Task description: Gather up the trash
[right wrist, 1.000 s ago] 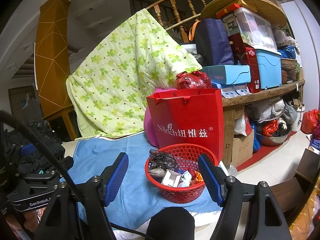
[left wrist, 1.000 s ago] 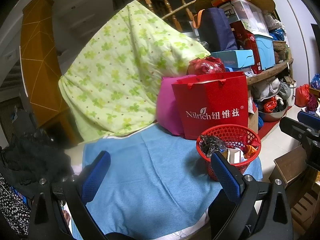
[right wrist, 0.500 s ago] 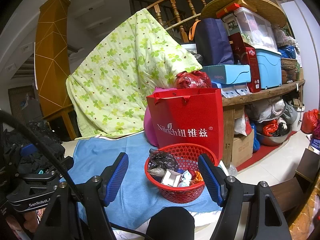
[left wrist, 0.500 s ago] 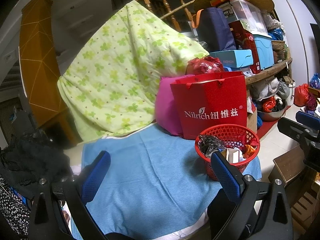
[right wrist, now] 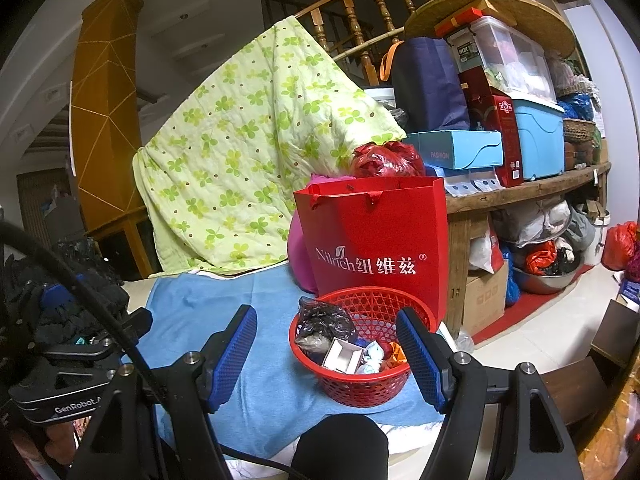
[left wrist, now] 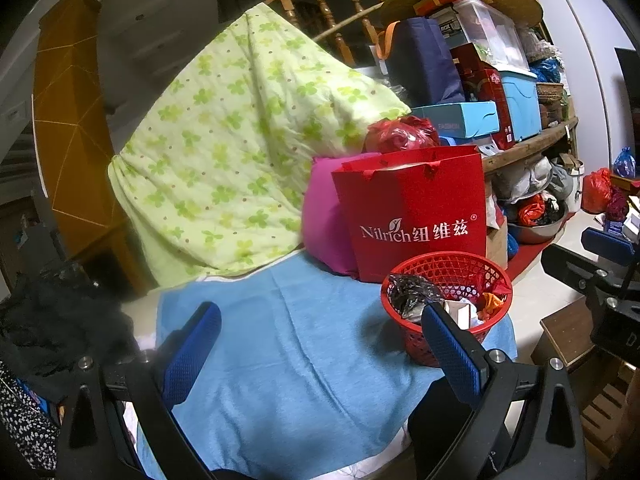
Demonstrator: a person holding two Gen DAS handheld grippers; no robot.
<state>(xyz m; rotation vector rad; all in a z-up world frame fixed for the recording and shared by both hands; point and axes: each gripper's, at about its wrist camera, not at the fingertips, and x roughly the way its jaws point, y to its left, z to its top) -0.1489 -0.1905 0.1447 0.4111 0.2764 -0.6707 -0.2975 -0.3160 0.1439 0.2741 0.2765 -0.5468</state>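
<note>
We hold both tools level over the blue cloth (left wrist: 288,360), nearest the lens: the left gripper (left wrist: 320,356) with its blue pads spread wide and nothing between them, the right gripper (right wrist: 326,356) likewise apart and empty. From the right wrist view the red mesh basket (right wrist: 360,384) sits at about five o'clock on the cloth, framed between our right pads but untouched; in it lie a crumpled black plastic bag (right wrist: 324,322), a small white carton (right wrist: 342,356) and bright wrappers (right wrist: 394,350). The cloth around it shows no loose litter that we can make out, so we judge the gathering close to done. Next, we think, comes a scan for stray scraps or a grip on the basket rim. Behind the basket, at twelve o'clock, stands a red paper bag (right wrist: 376,240), then a green flowered quilt (right wrist: 248,152) at eleven.
</note>
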